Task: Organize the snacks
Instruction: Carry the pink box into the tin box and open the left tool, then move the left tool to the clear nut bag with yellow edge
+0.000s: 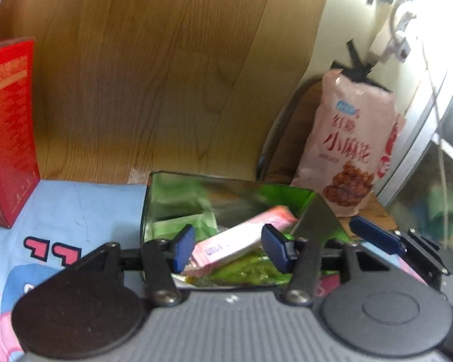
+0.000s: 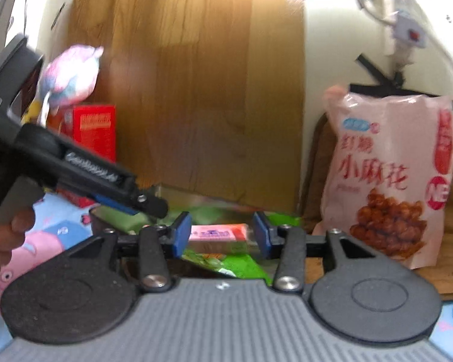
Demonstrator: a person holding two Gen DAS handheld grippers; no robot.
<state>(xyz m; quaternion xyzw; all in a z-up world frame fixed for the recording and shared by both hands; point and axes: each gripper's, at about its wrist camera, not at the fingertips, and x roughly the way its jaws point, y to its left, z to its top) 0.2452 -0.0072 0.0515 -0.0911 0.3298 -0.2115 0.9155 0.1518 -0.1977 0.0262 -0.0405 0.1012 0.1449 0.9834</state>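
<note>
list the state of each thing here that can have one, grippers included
shiny green metal tin: open, no lid on, packets inside
long pink snack packet: lying tilted in the tin, on the green packets
green snack packets: lying flat in the tin
big pink snack bag: upright, sealed, leaning by the wall
red cardboard box: upright, closed
left gripper: open, empty
right gripper: open, empty

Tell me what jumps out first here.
The big pink snack bag standing at the right against the wall, with the red box upright at the left. Between them sits a shiny tin holding a pink bar on green packets, with both grippers, left and right, open and empty over it.
</note>
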